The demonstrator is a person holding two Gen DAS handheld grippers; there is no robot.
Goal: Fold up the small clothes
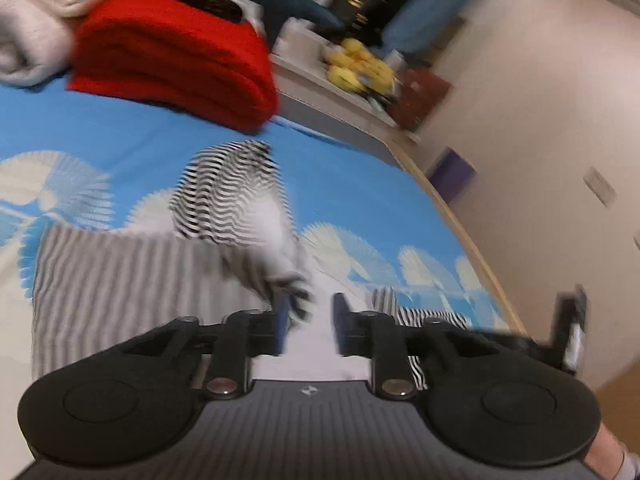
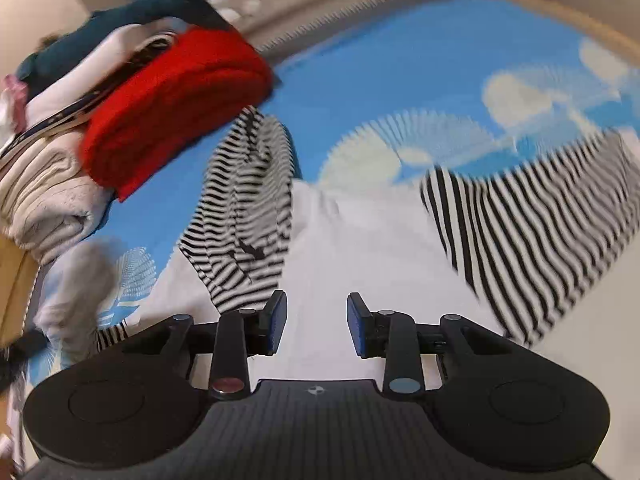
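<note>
A white top with black-and-white striped sleeves and hood [image 2: 360,248] lies spread on the blue bed sheet [image 2: 400,80]. Its striped hood [image 2: 244,200] lies left of centre and a striped sleeve [image 2: 532,232] to the right. In the left wrist view the same garment [image 1: 240,204] is bunched and blurred ahead of the fingers. My left gripper [image 1: 308,324] is open just above the white cloth, with a striped fold touching its left pad. My right gripper [image 2: 316,320] is open and empty over the white body panel.
A folded red cloth [image 1: 172,56] and cream and white folded clothes [image 1: 36,24] are stacked at the back of the bed. A grey striped cloth [image 1: 120,280] lies at the left. The wooden bed edge [image 1: 472,248] runs along the right, with floor beyond.
</note>
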